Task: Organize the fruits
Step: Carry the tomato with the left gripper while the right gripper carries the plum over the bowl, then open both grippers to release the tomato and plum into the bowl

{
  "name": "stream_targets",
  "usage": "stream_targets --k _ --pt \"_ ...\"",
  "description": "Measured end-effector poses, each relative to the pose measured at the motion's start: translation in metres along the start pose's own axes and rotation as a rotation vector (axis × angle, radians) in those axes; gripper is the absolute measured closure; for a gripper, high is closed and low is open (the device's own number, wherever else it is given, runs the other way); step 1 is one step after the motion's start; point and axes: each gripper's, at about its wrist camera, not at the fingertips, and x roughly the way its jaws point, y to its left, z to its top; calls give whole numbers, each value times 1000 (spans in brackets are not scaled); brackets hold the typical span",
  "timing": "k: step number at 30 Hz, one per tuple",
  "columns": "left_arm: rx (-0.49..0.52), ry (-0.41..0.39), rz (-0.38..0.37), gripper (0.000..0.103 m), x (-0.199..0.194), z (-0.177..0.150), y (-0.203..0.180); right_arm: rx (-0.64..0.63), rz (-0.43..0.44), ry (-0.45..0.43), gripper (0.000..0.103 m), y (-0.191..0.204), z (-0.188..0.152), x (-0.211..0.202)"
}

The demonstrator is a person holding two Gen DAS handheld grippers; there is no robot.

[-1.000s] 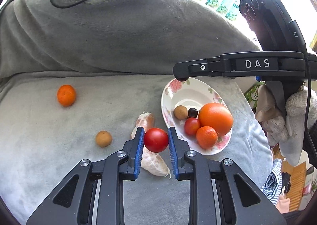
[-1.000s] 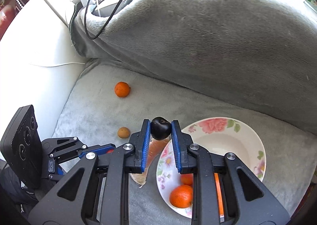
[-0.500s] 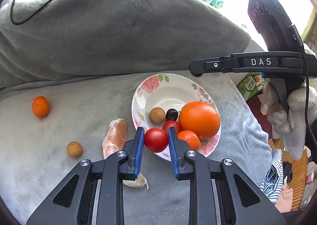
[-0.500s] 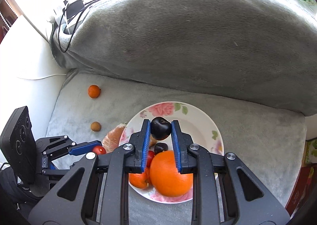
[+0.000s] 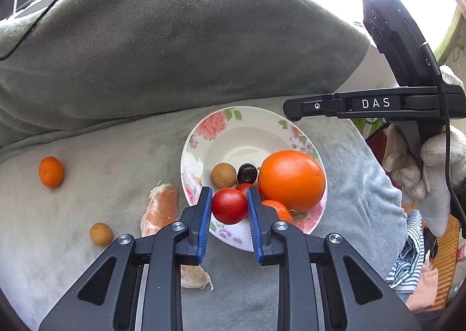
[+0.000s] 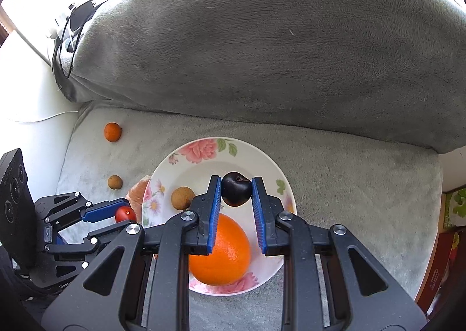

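A red cherry tomato [image 5: 229, 208] is pinched between the blue pads of my left gripper [image 5: 229, 194], just above the near rim of a floral plate [image 5: 247, 115]. In the plate lie a big orange [image 5: 291, 179], a brown longan [image 5: 223, 175], a dark cherry [image 5: 247, 173], a second tomato and a small mandarin [image 5: 278, 210]. My right gripper [image 6: 236, 182] is shut on another dark cherry [image 6: 236, 194] and hovers over the plate [image 6: 204, 147], above the orange [image 6: 221, 252]. The left gripper [image 6: 126, 213] shows at the plate's left edge.
On the grey blanket left of the plate lie a mandarin [image 5: 51, 171], a longan [image 5: 101, 233] and a peeled citrus segment [image 5: 160, 208]. A large grey cushion [image 5: 174, 54] rises behind. A gloved hand [image 5: 437, 156] holds the right tool. Cables lie at the back left.
Both grippers have travelled over to the plate with their fruit still held. The plate now sits under the right gripper and straight ahead of the left one.
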Motion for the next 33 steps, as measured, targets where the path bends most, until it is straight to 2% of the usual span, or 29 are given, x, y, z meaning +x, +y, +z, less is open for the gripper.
stream_targets --k 10,20,24,26,27,28,30,33 --pt "30 31 18 80 8 6 -7 -2 -9 9 81 4 0 11" --pt "18 43 26 80 12 7 -8 -3 -15 5 80 6 0 11" --pt "19 41 30 66 13 7 -9 1 -15 3 80 6 0 10" --pt "14 42 34 61 13 7 -9 -1 -20 1 75 6 0 10" --pt "12 42 37 57 13 7 -9 -2 -25 -3 67 6 0 9" --pt "9 42 40 54 13 7 -9 -2 -29 -11 53 6 0 7" --pt "5 43 43 51 13 7 -9 1 -31 -26 42 6 0 4" --pt "3 49 56 42 14 6 -9 6 -31 -31 39 5 1 2"
